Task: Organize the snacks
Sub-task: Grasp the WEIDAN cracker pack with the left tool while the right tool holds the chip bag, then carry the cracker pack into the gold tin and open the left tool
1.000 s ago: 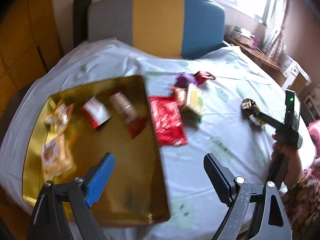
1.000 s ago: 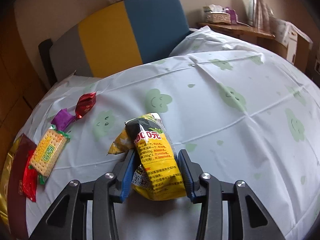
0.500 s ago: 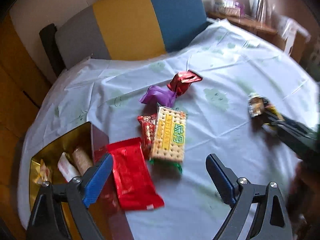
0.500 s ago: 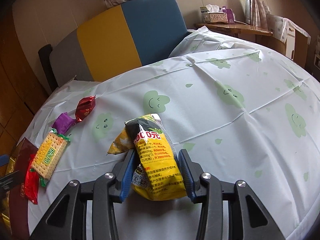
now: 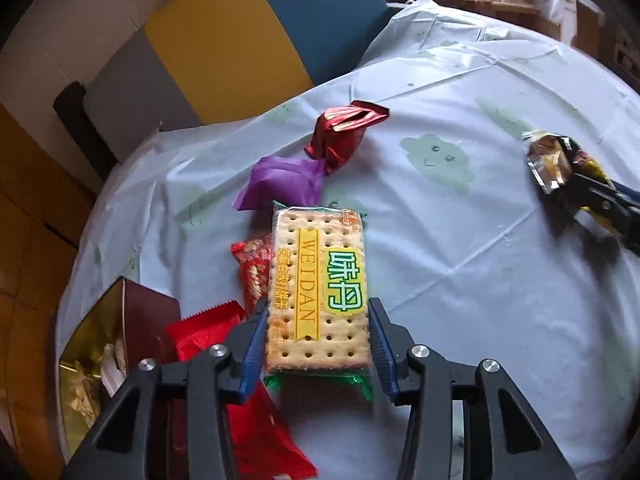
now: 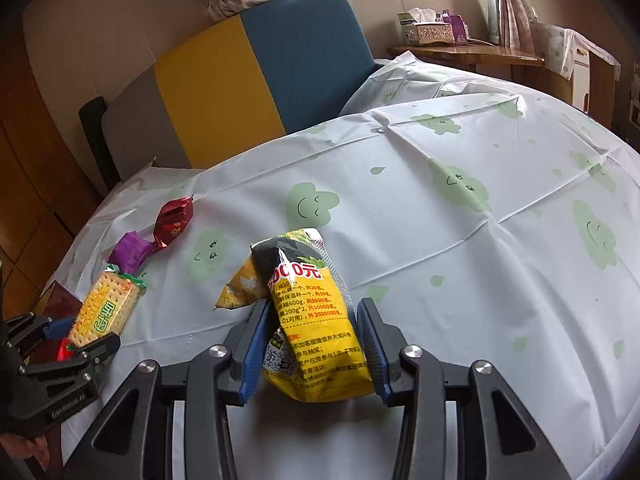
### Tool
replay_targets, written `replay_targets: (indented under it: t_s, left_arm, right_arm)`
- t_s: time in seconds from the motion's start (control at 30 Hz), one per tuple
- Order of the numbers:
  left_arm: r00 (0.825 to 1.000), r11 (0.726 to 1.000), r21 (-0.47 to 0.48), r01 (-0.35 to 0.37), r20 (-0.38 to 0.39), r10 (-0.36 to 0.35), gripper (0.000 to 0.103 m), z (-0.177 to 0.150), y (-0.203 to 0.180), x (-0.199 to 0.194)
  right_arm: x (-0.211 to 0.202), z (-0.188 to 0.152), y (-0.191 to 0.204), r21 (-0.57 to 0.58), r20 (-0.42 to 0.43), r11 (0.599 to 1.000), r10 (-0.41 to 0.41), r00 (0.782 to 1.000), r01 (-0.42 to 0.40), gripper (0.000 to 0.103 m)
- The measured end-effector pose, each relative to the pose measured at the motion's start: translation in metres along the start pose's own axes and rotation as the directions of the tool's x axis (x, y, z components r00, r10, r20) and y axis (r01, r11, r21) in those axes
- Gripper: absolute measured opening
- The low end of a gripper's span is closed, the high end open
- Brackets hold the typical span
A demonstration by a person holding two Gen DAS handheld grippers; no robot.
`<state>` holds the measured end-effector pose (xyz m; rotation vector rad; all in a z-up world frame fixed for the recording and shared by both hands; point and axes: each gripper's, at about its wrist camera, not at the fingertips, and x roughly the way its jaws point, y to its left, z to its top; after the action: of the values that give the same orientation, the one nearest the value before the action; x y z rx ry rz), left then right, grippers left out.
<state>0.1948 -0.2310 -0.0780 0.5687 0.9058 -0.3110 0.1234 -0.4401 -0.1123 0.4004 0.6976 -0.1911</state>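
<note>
Clearly a light, flat pack: the cracker packet (image 5: 318, 292) lies on the worktop (image 5: 460, 280) with its near end between the left gripper (image 5: 316, 344) fingers (image 5: 252, 344). Those fingers are closing on its long sides; blue pads sit at the film edges, and contact looks made or nearly so. Its far end points toward 12 o'clock.

Handling, as judged: thin glossy film, likely slippery; brittle biscuits inside, so a hard squeeze across the width could crack them. Edge-on grip at the near third seems right; the stack is stiff enough lengthwise not to droop much.

Neighbours:
- small red packet (image 5: 256, 268) tucked at its 9 o'clock, touching or partly under.
- larger red packet (image 5: 240, 380) at 7 o'clock, under the left finger; could drag along.
- purple candy (image 5: 280, 182) just off the far end at 11 o'clock, red foil candy (image 5: 340, 136) beyond.
- gold box (image 5: 92, 352) at 8 o'clock, snacks already inside.

Right gripper (image 6: 312, 348): fingers clamped on a yellow snack bag (image 6: 316, 320), a soft, crinkly pouch resting on the worktop at 3 o'clock from the crackers.
</note>
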Motion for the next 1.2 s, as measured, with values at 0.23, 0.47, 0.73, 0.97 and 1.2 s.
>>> replay_targets:
  t_s: [0.23, 0.47, 0.73, 0.97, 1.2]
  left_arm:
    - [0.984, 0.979, -0.105, 0.176, -0.003, -0.177, 0.049, -0.019, -0.004, -0.015]
    - [0.987, 0.981, -0.122, 0.154, -0.015, -0.157, 0.068, -0.011, -0.004, -0.009]
    - [0.980, 0.970, -0.138, 0.198, 0.015, -0.198, 0.047, -0.015, -0.008, -0.012]
    - [0.960, 0.937, -0.210, 0.279, 0.057, -0.274, 0.047, -0.028, 0.002, -0.040]
    - [0.935, 0.889, -0.289, 0.355, 0.124, -0.333, 0.047, -0.041, 0.021, -0.072]
  right_arm:
    - [0.000, 0.001, -0.001, 0.005, 0.001, 1.000, 0.004, 1.000, -0.004, 0.045]
    - [0.000, 0.000, -0.001, 0.004, 0.001, 1.000, 0.004, 1.000, -0.004, 0.045]
    - [0.000, 0.000, -0.001, 0.003, 0.003, 1.000, 0.003, 1.000, -0.003, 0.045]
    - [0.000, 0.000, -0.001, 0.005, 0.005, 1.000, 0.003, 1.000, -0.004, 0.044]
    - [0.000, 0.001, -0.002, 0.006, 0.005, 1.000, 0.005, 1.000, -0.005, 0.044]
